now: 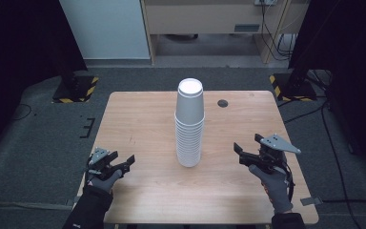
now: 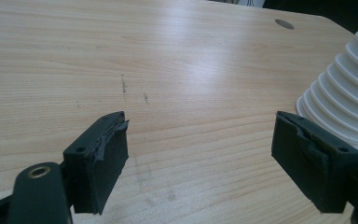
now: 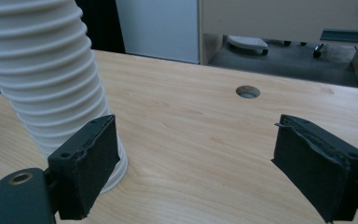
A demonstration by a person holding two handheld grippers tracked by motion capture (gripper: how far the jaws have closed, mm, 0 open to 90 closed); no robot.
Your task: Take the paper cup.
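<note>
Grey knit gloves and dark sleeves. Both tongs, left tongs (image 1: 124, 164) and right tongs (image 1: 247, 144), are black with worn, frayed pads (image 2: 107, 140); a grey three-cornered plate tops the right.

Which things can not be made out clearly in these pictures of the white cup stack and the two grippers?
- Tall stack of white upside-down paper cups: its top is cut off by the frame edge in the left gripper view and the right gripper view.
- Exact cup count: rims too small in the high view.
- Round dark hole in the light wooden table: depth not visible.
</note>
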